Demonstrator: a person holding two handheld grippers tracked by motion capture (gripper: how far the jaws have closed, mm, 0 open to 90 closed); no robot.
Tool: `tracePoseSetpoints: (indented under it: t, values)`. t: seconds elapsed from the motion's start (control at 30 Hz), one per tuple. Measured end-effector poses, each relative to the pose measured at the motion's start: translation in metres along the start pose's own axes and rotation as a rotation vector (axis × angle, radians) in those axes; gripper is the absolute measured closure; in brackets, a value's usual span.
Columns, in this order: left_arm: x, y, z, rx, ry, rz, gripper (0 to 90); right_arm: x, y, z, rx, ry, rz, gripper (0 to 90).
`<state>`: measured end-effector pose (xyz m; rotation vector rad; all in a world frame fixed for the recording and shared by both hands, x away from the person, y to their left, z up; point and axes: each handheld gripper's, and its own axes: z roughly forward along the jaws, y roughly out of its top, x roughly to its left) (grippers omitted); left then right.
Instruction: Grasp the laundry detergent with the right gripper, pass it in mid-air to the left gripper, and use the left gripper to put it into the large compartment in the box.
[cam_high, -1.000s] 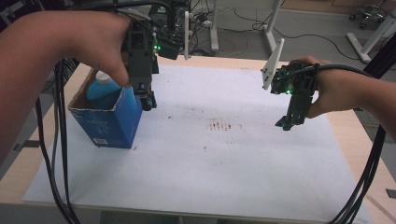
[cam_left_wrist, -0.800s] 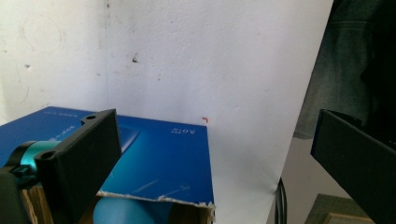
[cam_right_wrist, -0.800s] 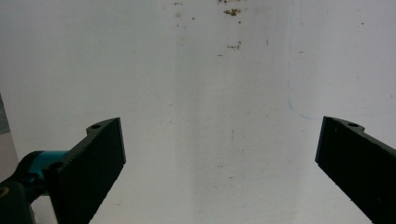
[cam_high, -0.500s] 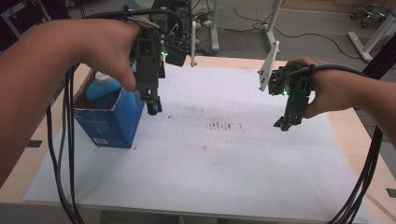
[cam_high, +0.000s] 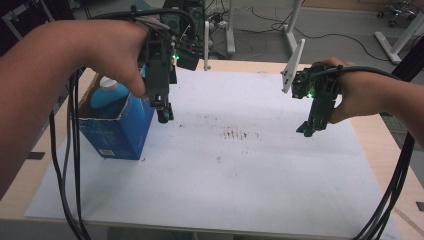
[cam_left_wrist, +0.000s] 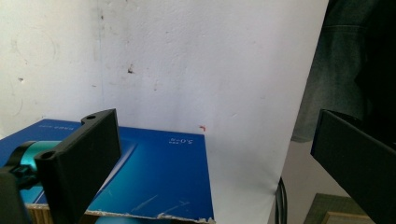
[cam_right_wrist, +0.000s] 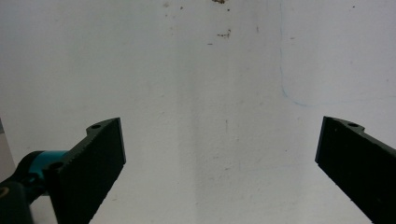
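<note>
The left gripper (cam_high: 162, 107) hangs jaws-down just beside the right wall of the box (cam_high: 120, 131), its jaws spread wide with nothing between them; in the left gripper view the box (cam_left_wrist: 154, 179) lies below and between the jaws. The box is blue cardboard, open at the top, with small white print on its side and a ragged, torn edge showing pale board. A bottle (cam_high: 107, 95) with a blue body and white cap stands inside it. The box sits at the left of the white sheet (cam_high: 225, 180) that covers the counter (cam_high: 372, 145), near the sheet's left edge. The right gripper (cam_high: 311, 127) hangs well apart at the right, jaws also wide and empty, above bare sheet (cam_right_wrist: 210, 93) marked with a few brown specks and a faint blue line. Between the grippers the sheet is open, with a small cluster of dark marks (cam_high: 235, 134) near the middle. Black cables (cam_high: 70, 190) trail down at both front corners.
</note>
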<state>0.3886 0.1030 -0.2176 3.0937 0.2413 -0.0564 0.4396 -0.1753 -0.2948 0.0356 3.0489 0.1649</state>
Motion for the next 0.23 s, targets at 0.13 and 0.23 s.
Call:
tracePoseSetpoints:
  t: [0.13, 0.23]
  values:
    - [-0.0001, 0.0003, -0.0005, -0.001, 0.004, -0.001, 1.7, 0.0012, 0.0005, -0.0012, -0.005, -0.003, -0.003, 0.7]
    - [-0.0015, -0.0001, -0.0002, -0.003, 0.01, -0.002, 1.7, 0.0027, 0.0007, -0.002, -0.003, -0.004, -0.003, 0.7]
